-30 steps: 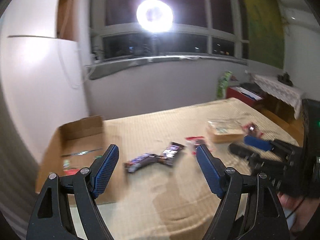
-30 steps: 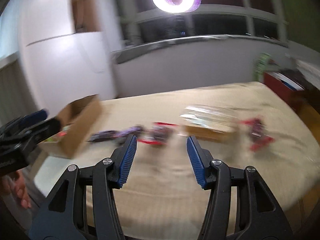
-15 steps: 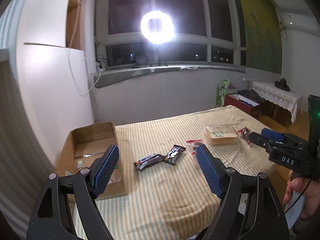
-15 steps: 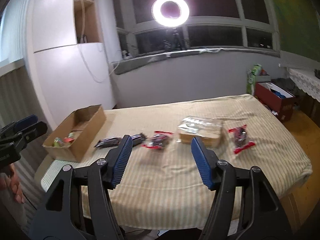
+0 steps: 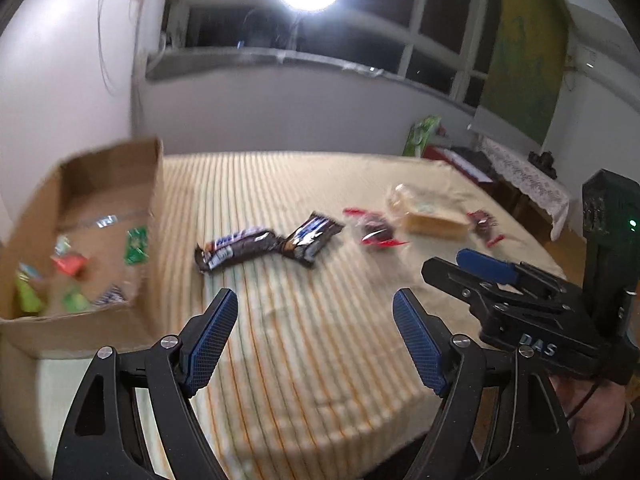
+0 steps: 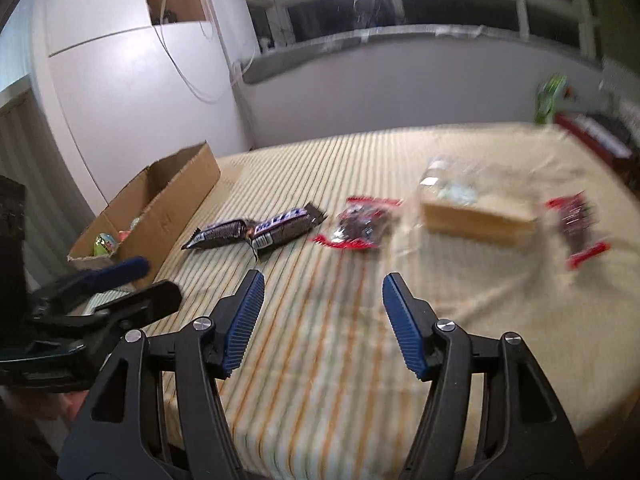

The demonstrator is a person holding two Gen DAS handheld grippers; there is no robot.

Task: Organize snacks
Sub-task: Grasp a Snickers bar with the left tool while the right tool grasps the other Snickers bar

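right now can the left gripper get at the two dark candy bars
Probably yes. The left gripper is open and empty, and the dark candy bars lie flat ahead of it on bare striped cloth. The cardboard box stands off to the side and the right gripper is not between them.

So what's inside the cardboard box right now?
The box holds several small packets on its floor, green ones and a red one, plus a strip of tape across the bottom. They're too blurred to identify, and the near wall hides the front corner.
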